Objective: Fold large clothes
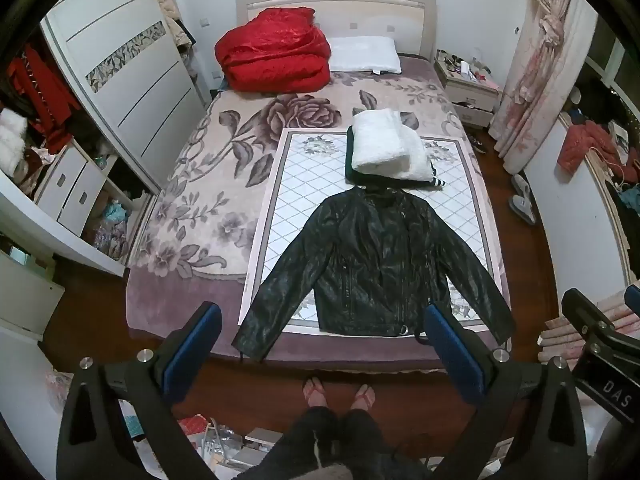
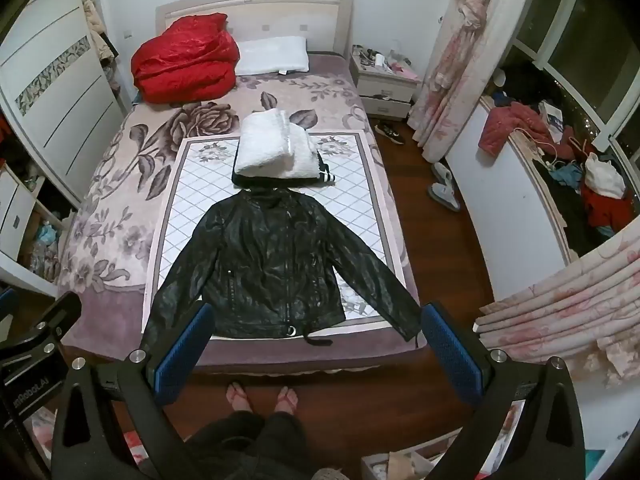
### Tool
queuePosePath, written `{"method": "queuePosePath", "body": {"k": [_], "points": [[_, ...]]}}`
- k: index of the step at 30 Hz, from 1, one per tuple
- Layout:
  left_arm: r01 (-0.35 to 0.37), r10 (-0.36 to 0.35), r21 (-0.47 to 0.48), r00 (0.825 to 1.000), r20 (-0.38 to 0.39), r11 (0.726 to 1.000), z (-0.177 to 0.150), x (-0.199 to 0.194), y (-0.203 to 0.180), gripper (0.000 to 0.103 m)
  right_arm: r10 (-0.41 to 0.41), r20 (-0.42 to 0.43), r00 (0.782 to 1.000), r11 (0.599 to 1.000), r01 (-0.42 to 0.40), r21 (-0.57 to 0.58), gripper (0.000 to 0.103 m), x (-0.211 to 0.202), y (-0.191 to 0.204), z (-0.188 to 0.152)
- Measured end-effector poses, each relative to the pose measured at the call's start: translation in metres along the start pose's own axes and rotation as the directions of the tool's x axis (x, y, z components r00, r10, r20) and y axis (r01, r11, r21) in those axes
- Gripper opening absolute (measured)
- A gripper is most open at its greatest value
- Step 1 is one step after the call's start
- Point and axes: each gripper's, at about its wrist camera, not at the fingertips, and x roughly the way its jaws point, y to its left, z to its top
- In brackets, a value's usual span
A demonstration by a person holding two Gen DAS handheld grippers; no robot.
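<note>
My black jacket (image 1: 372,264) lies flat on the bed (image 1: 192,208), sleeves spread, just in front of the folded white pile (image 1: 386,146). My left gripper (image 1: 324,344) and right gripper (image 2: 316,344) hang above the bed's near edge, fingers wide and empty.

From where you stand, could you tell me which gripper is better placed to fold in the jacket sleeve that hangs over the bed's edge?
Probably left. That sleeve lies on the left gripper's side; the right gripper sits nearer the other sleeve. Both are open, above the jacket.

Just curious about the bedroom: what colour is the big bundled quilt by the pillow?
Bright red quilt, beside the white pillow; clearest in the left wrist view.
</note>
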Motion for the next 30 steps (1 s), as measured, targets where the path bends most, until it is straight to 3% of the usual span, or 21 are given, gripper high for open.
{"method": "queuePosePath", "body": {"k": [30], "points": [[0.002,-0.002,-0.001,1.000,0.009,1.000,0.006,-0.007,-0.005,0.103,-0.002,0.007,1.000,1.000,0.002,-0.005,0.103,-0.006,-0.010,-0.011]]}}
